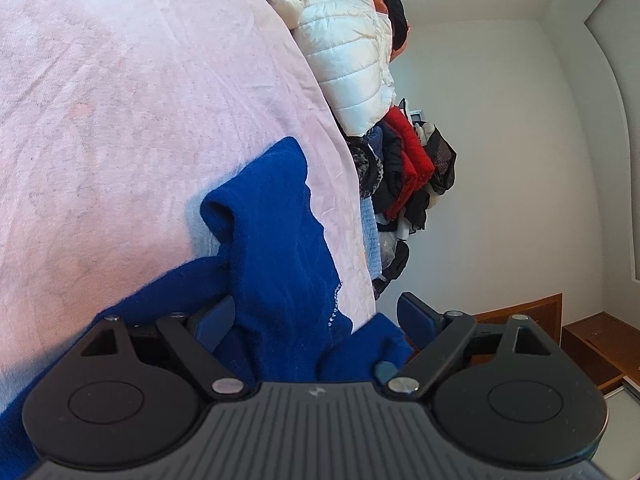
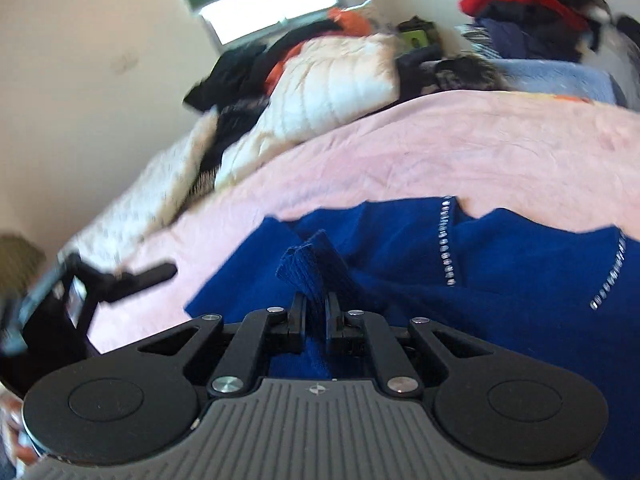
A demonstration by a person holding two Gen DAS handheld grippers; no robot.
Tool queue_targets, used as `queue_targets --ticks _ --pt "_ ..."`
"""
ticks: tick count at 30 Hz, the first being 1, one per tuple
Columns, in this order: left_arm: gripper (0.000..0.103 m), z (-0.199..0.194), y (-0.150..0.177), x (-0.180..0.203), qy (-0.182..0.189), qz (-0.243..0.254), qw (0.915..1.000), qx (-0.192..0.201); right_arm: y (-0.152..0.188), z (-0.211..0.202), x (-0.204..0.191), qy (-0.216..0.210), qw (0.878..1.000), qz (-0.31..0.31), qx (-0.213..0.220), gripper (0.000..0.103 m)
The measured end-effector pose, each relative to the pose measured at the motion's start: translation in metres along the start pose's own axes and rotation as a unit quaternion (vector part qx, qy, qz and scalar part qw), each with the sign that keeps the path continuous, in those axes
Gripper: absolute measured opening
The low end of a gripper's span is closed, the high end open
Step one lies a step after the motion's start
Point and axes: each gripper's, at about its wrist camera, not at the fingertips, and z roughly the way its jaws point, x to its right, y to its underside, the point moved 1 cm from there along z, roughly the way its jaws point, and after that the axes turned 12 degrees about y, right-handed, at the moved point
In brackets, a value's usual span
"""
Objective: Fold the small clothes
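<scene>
Blue knit garment [image 2: 500, 280]: spread on pink bedspread [image 2: 440, 152], soft, limp, light, likely stretchy; grip at edges or cuff. Rhinestone trim [image 2: 446, 240] may snag. Right gripper [image 2: 316, 310] pinched on ribbed cuff. Left gripper [image 1: 316, 312] wide open, fabric between fingers, ungripped.

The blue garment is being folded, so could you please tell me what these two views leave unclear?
- Blue garment: left wrist view, lower part hidden behind left gripper.
- Its overall shape: right wrist view, cut off at right edge.
- Clothes pile: right wrist view, motion-blurred.
</scene>
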Motion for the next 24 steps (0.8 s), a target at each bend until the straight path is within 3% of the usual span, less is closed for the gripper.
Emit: queue_targets --ticks 3,7,10,12,13,15,18,21,24 --pt "0.089 0.001 0.003 0.002 0.0 0.018 0.9998 -0.001 0.003 -0.042 0.064 -0.016 0.986 0.151 0.066 0.011" --pt "0.089 0.002 0.012 0.006 -0.005 0.06 0.9982 -0.004 0.046 -0.095 0.145 0.009 0.946 0.299 0.127 0.012" --pt "0.089 0.006 0.023 0.012 -0.012 0.121 0.9925 -0.007 0.084 -0.109 0.184 0.053 0.932 0.343 0.107 0.013" --pt "0.089 0.01 0.037 0.017 -0.025 0.189 0.9815 -0.014 0.098 -0.108 0.194 0.059 0.929 0.355 0.083 0.018" --pt "0.089 0.013 0.047 0.019 -0.039 0.233 0.9714 -0.02 0.102 -0.107 0.196 0.058 0.929 0.359 0.071 0.019" --pt "0.092 0.02 0.055 0.024 -0.064 0.26 0.9629 -0.031 0.104 -0.101 0.197 0.05 0.927 0.369 0.049 0.041" --pt "0.093 0.018 0.054 0.023 -0.055 0.257 0.9645 -0.025 0.103 -0.102 0.198 0.019 0.918 0.392 0.06 0.063" --pt "0.093 0.016 0.057 0.023 -0.058 0.261 0.9633 -0.024 0.095 -0.102 0.207 -0.002 0.906 0.417 0.07 0.066" --pt "0.093 0.016 0.058 0.023 -0.058 0.262 0.963 -0.023 0.088 -0.088 0.214 -0.042 0.889 0.455 0.034 0.065"
